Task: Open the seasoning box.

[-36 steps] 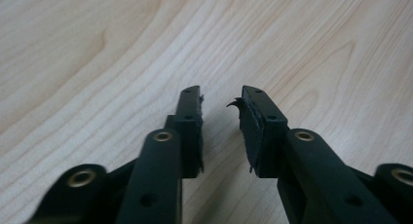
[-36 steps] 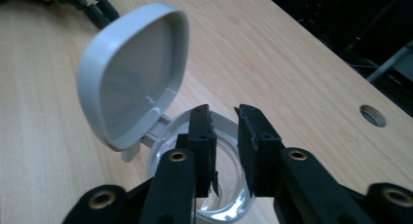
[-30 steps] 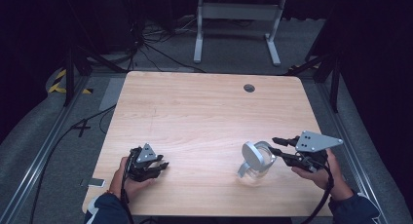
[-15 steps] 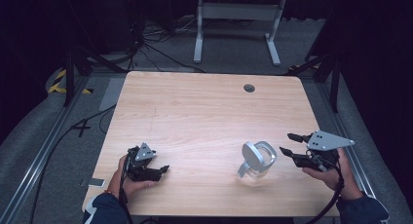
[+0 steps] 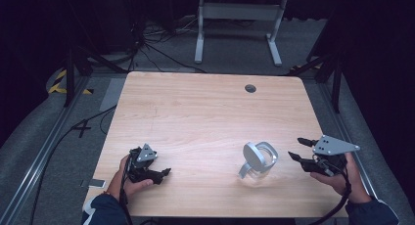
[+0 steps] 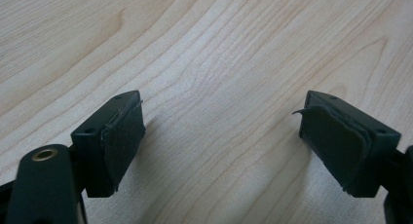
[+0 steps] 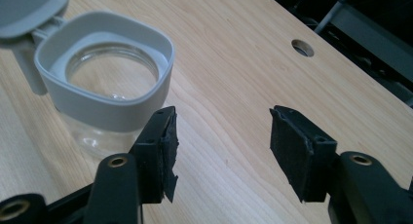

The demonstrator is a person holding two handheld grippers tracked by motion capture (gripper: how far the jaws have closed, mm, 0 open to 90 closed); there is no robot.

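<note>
The right gripper (image 5: 299, 149) has drawn back from the jar (image 5: 257, 161), jaws apart.

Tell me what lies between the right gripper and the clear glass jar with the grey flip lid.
Nothing: in the high view, bare wooden table separates the right gripper from the clear glass jar with the grey flip lid. The open jaws hold nothing.

We hold our left gripper (image 5: 164, 172) low at our near left, jaws spread; our right gripper (image 5: 299, 148) at our near right, likewise spread
</note>
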